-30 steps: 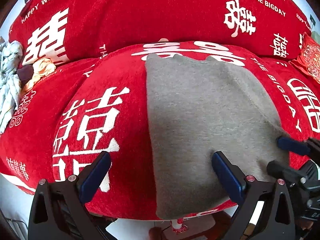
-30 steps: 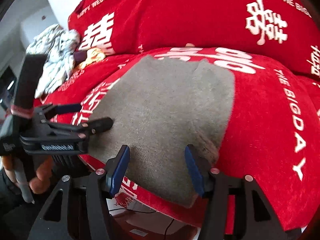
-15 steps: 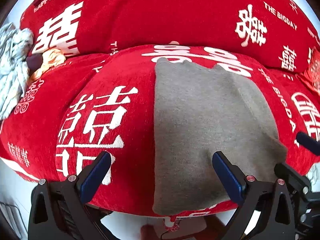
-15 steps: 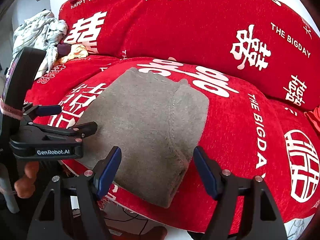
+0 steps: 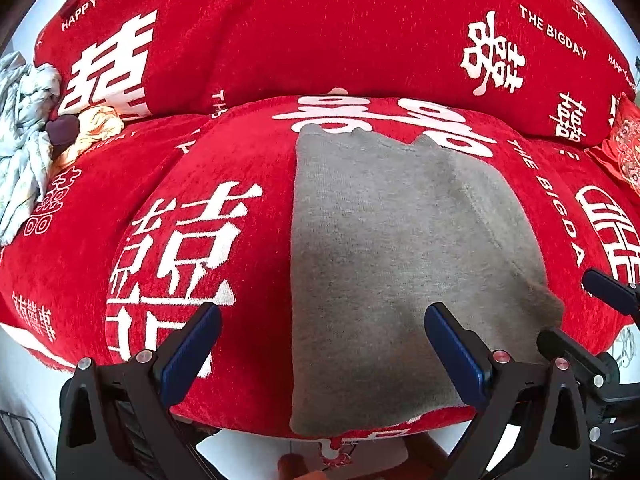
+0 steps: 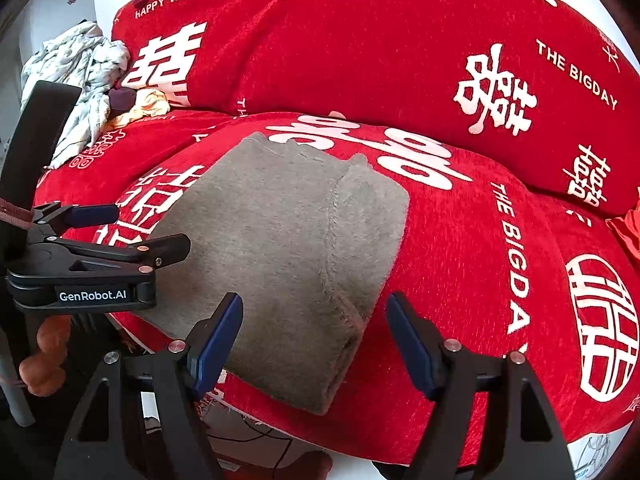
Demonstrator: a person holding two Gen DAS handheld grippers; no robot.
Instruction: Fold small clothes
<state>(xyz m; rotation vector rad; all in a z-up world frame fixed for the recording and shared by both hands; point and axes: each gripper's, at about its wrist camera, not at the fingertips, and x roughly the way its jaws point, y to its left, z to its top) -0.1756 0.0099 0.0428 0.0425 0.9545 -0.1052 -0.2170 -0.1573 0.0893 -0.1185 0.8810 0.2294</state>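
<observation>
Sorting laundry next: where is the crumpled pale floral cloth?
In both views the floral cloth lies far left on the red sofa, beside a yellow garment.

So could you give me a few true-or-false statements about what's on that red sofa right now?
1. The gray garment lies folded flat on the red seat cushion. True.
2. The right gripper is clamped on the garment. False: its jaws are open and hold nothing.
3. The left gripper is open. True.
4. A blue towel covers the garment. False: nothing lies on it.
5. A heap of crumpled clothes sits at the sofa's left end. True.
</observation>
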